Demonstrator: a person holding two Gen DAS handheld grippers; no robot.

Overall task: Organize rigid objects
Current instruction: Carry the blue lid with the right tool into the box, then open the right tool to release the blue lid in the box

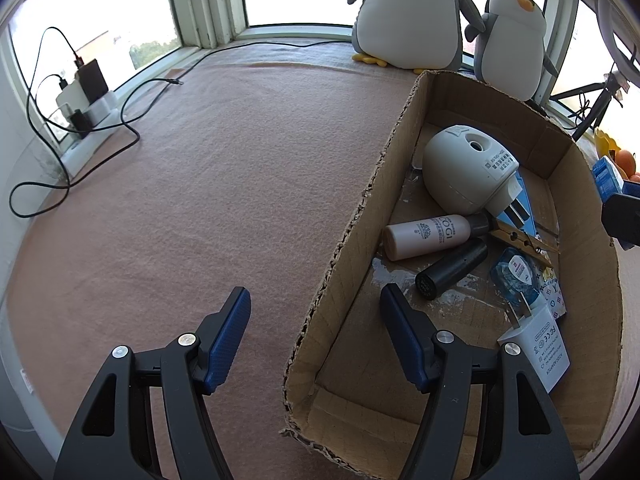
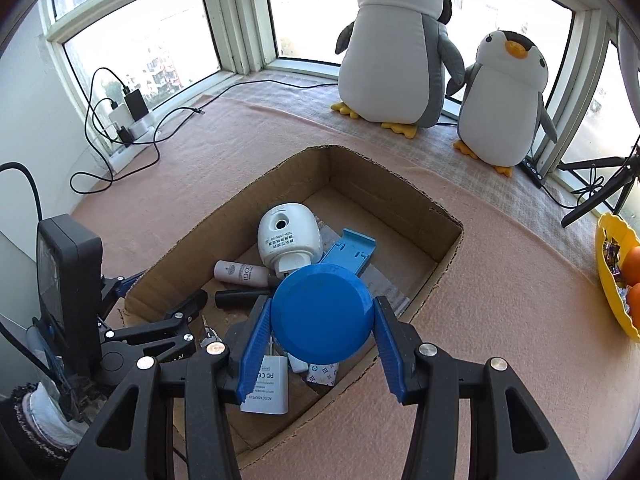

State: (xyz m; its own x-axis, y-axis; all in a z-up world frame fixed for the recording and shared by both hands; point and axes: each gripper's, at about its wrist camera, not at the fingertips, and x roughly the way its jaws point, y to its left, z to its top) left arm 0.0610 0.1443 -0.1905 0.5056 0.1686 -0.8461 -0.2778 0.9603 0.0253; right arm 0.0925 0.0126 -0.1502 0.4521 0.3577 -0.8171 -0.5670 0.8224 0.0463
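A cardboard box lies on the pink cloth and holds a white plug-in device, a cream bottle, a black tube, a wooden clothespin and a white charger. My left gripper is open and straddles the box's left wall without pressing on it. In the right wrist view my right gripper is shut on a round blue lid, held above the near end of the box. Below it lie the device, a blue stand and the charger.
Two plush penguins stand at the window behind the box. A power strip with chargers and loose black cables sits at the far left. A yellow bowl with oranges and a tripod leg are at the right.
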